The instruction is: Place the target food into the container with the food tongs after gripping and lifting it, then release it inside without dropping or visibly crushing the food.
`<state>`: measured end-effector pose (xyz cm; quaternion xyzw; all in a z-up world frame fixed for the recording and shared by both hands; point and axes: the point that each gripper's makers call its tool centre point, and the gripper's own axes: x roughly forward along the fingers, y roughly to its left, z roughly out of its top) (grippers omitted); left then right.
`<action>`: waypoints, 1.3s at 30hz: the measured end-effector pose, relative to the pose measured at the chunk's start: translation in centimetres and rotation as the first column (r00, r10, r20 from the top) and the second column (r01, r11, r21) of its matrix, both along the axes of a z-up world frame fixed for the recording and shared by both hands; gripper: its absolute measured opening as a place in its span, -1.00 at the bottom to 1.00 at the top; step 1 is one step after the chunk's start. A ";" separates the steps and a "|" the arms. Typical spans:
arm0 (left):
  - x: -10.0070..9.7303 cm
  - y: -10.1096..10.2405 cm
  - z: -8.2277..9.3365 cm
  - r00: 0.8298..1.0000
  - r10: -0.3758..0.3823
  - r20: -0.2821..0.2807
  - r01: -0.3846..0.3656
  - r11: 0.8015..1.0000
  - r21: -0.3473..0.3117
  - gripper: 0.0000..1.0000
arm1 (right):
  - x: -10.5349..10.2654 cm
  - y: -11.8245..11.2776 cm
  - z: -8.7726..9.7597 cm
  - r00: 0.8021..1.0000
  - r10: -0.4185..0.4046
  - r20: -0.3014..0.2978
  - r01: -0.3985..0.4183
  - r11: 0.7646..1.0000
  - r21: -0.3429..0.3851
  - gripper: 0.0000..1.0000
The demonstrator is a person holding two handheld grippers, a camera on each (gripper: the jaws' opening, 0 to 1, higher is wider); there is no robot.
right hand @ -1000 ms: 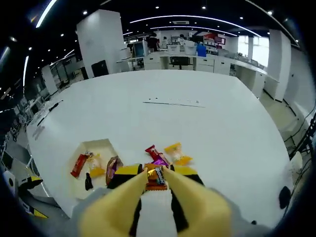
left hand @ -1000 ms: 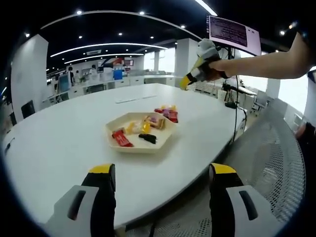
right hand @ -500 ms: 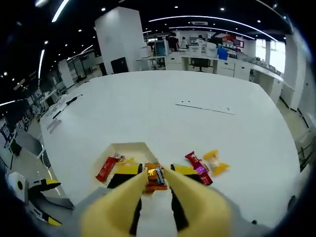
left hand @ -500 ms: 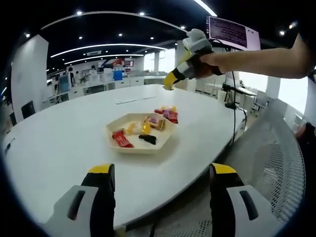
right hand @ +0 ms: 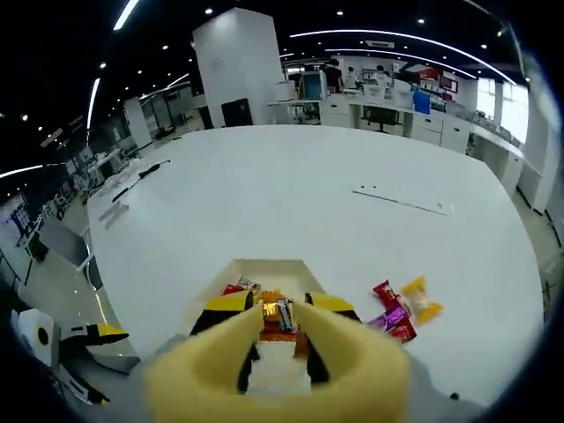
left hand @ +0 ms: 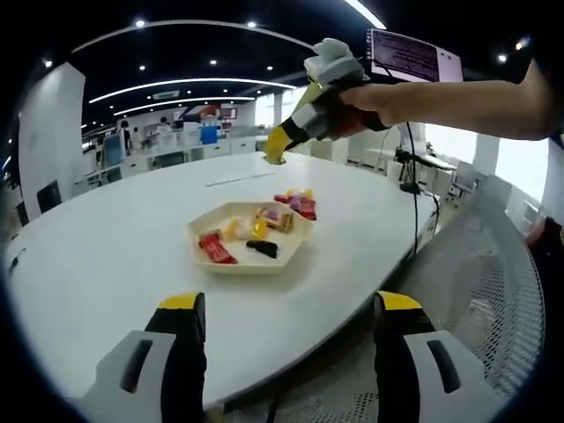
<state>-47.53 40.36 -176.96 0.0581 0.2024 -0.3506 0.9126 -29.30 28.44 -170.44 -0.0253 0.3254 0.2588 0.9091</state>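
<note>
Our right claw (right hand: 278, 319) is closed through the yellow tongs (right hand: 273, 370) on a wrapped snack bar (right hand: 277, 317), held in the air above the tray (right hand: 264, 268) on the white worktop (right hand: 352, 229); our left claw (left hand: 286, 308) stands wide open with nothing in it, back at the worktop edge. We judge the bar light, with a slick, crushable wrapper, so it is best held across its middle with gentle pressure. Its long axis appears to run along the tong tips, pointing away from the camera.

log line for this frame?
right gripper: shut on snack bar, held over tray | left gripper: open, idle | loose snacks beside tray
</note>
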 end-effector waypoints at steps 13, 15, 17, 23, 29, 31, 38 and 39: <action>0.0 0.0 -0.1 1.000 -0.002 -0.002 0.002 1.000 0.004 0.49 | 0.1 -3.0 -0.6 0.999 -0.040 -0.030 0.040 0.999 -0.008 -0.47; 0.0 0.0 0.0 1.000 -0.001 -0.001 0.001 1.000 0.002 0.49 | 0.1 -4.4 -0.7 0.998 -0.059 -0.029 0.059 0.998 -0.024 -0.47; 0.0 0.1 0.0 1.000 0.000 -0.001 0.000 1.000 0.004 0.49 | 0.1 -5.8 -1.1 0.995 -0.089 -0.041 0.087 0.996 -0.031 -0.47; 0.1 0.2 0.0 1.000 0.010 0.005 -0.010 1.000 0.008 0.49 | 0.4 -9.1 -3.3 0.985 -0.151 -0.084 0.146 0.987 -0.059 -0.47; 0.3 0.6 -0.4 0.999 0.032 -0.006 -0.032 0.999 0.038 0.53 | 0.4 -10.6 -6.1 0.974 -0.185 -0.131 0.178 0.982 -0.062 -0.47; 0.4 0.7 -0.2 0.999 0.038 0.007 -0.038 0.999 0.032 0.53 | 0.5 -10.9 -7.2 0.968 -0.196 -0.156 0.190 0.980 -0.053 -0.47; 0.6 0.9 0.1 0.998 0.053 0.028 -0.054 0.998 0.028 0.58 | 1.3 -11.7 -9.9 0.961 -0.236 -0.142 0.226 0.971 -0.084 -0.47; 0.6 0.9 0.1 0.998 0.054 0.030 -0.055 0.998 0.026 0.58 | 1.5 -11.9 -10.5 0.957 -0.250 -0.150 0.241 0.968 -0.073 -0.47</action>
